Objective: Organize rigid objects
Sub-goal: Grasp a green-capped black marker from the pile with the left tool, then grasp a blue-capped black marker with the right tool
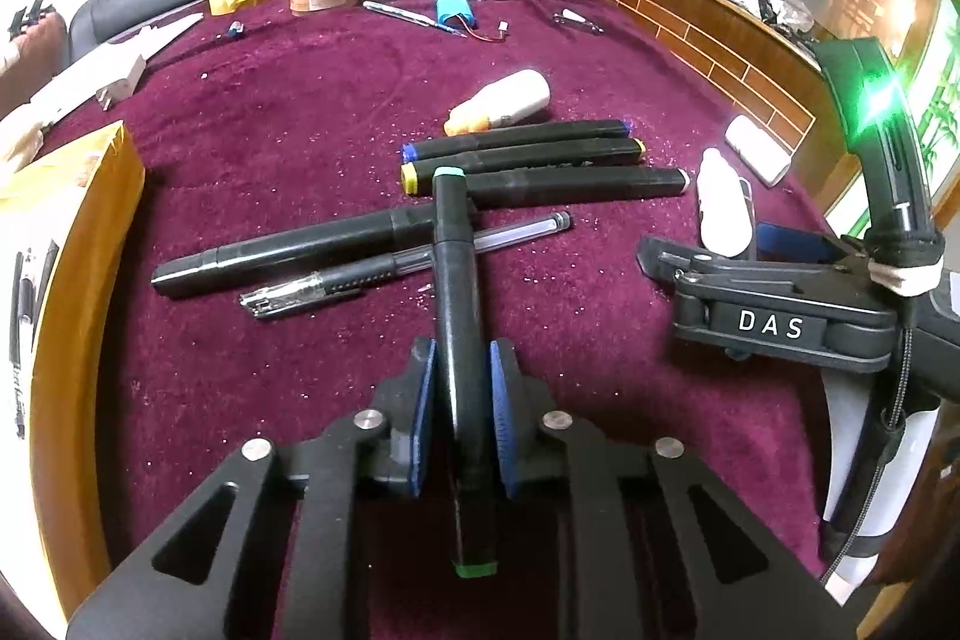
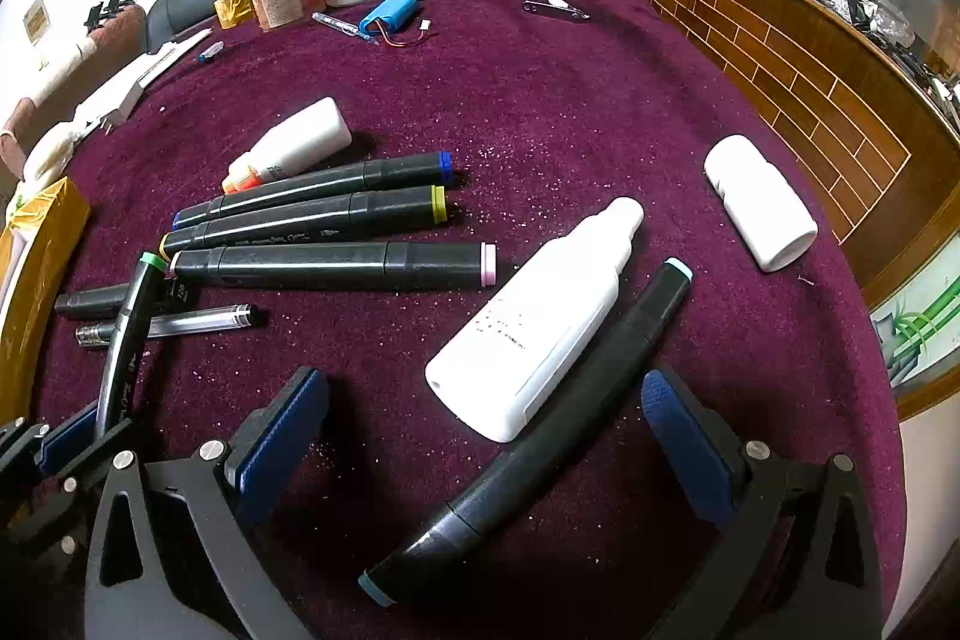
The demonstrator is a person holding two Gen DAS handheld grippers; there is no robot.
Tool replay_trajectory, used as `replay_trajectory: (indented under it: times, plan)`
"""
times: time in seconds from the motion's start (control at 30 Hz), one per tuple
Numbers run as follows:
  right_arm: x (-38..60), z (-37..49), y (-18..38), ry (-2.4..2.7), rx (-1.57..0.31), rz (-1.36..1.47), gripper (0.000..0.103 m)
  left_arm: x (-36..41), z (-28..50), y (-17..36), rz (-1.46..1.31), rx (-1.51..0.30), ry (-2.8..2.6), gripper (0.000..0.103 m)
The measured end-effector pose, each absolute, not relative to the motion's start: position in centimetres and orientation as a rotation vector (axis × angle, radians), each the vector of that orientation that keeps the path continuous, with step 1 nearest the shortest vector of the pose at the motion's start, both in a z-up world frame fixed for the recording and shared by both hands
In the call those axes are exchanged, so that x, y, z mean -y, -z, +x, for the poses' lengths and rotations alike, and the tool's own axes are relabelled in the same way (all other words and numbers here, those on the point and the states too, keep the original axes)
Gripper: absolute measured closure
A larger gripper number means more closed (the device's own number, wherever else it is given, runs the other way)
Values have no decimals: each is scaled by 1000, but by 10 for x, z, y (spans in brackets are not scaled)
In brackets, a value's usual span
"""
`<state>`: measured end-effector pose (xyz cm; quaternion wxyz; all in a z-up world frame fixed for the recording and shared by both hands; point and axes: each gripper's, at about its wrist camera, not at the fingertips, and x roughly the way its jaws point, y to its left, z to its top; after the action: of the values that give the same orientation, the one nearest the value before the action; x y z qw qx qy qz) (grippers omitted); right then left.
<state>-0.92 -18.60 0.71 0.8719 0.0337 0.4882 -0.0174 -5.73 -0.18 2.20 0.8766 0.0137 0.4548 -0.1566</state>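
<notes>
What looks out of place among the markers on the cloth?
Three markers lie in a neat row, but the light-blue-capped marker lies apart, slanted beside the white bottle, between the open right gripper's pads.

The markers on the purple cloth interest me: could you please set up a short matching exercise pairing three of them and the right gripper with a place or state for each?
Column one:
1. green-capped marker
2. pink-capped marker
3. teal-capped marker
4. right gripper

Column two:
A. lies on the cloth between open jaws, not gripped
B. open, pads touching nothing
C. clamped between the pads of the left gripper
D. nearest of three markers lying side by side in a row

Pairs: 1-C, 2-D, 3-A, 4-B
</notes>
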Motion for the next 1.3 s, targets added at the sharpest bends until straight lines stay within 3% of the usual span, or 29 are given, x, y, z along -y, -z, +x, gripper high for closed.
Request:
replay_trajectory:
  times: [0.27,0.87,1.1,1.17,1.2,1.23,1.3]
  plan:
    - [186,-10,-7,37,-1021,71,1,-23,-64,-25,-154,-970,393,91]
    - [183,-9,-6,33,-1020,79,1,-93,-108,-63,-401,-821,504,91]
    - [186,8,-2,26,-1131,71,1,-104,-113,-59,-427,-822,514,91]
    - [190,10,-6,26,-1154,88,14,-104,-115,-61,-429,-818,521,91]
    - [193,6,-11,30,-1139,102,38,-104,-117,-62,-428,-815,525,91]
    - [197,1,-18,17,-1122,130,47,-105,-119,-62,-428,-811,527,91]
    - [207,-15,-39,-28,-1065,195,47,-105,-121,-63,-427,-806,537,91]
